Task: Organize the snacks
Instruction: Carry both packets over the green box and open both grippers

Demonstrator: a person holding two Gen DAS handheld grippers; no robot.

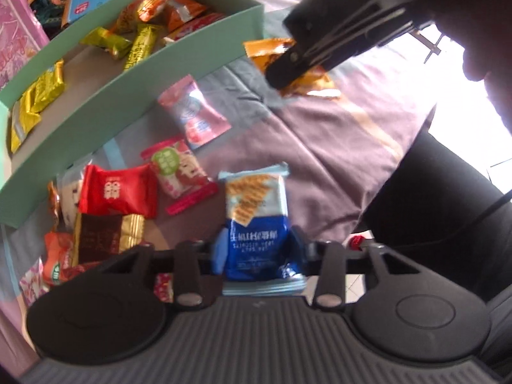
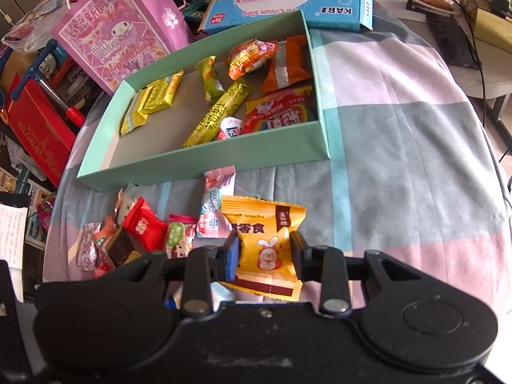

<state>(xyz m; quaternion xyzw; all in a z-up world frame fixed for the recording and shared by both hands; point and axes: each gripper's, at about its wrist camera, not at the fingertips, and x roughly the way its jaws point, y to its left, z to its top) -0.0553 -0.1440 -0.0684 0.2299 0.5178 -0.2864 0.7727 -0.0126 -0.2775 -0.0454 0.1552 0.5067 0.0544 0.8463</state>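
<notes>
Sitting between each tool's jaws — blue packet (image 1: 256,224) left, yellow packet (image 2: 265,243) right.

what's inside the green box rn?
Green box holds loose snacks: yellow packets, a long yellow bar, orange packs, a red rainbow pouch. Left end bare. Anything beneath them or behind the near wall is hidden.

The snack packets, such as the blue packet (image 1: 256,220) and the yellow packet (image 2: 265,243), are glossy crinkled plastic film. The green box (image 2: 204,160) looks like matt, smooth cardboard, and the checked bedsheet (image 2: 400,160) is soft matt cloth. Both gripper bodies are matt black plastic, ribbed on the left gripper (image 1: 257,249).
</notes>
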